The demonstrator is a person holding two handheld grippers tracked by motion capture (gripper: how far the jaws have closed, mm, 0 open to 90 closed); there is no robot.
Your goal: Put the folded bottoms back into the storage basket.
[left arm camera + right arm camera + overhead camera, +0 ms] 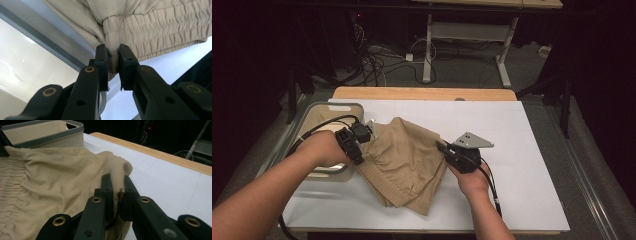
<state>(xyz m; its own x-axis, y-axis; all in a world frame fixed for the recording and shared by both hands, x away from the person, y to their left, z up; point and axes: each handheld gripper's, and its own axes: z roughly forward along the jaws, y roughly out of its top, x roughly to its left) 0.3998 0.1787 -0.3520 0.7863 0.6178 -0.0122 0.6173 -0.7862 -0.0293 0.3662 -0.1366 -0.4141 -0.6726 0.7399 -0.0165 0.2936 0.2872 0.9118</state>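
While both hands hover low over the white surface (532, 190), each claw is clenched on a different edge of the same tan shorts (404, 162). The left claw (368, 131) pinches the gathered elastic waistband; in the left gripper view the fabric (150, 22) is squeezed between the two black pads (126, 60) and fans out ahead of the claw and up to its right. Just behind and to the left of that claw runs the grey rim of a pale bin (319, 107), its wall (30, 62) close beside the claw in the left gripper view.

The right claw (441, 146) grips a bunched fold at the opposite side of the shorts. In the right gripper view (117, 182) the cloth rises as a small hump between the pads and just beyond their tips, and the rest of the shorts (50, 182) spreads away to the claw's left, with the elastic band at the far left edge. The bin (62, 137) stands beyond the shorts, up and to the left of this claw.

Between the two claws the shorts lie wrinkled on the surface, with the lower part trailing back toward the person, below and behind both claws.
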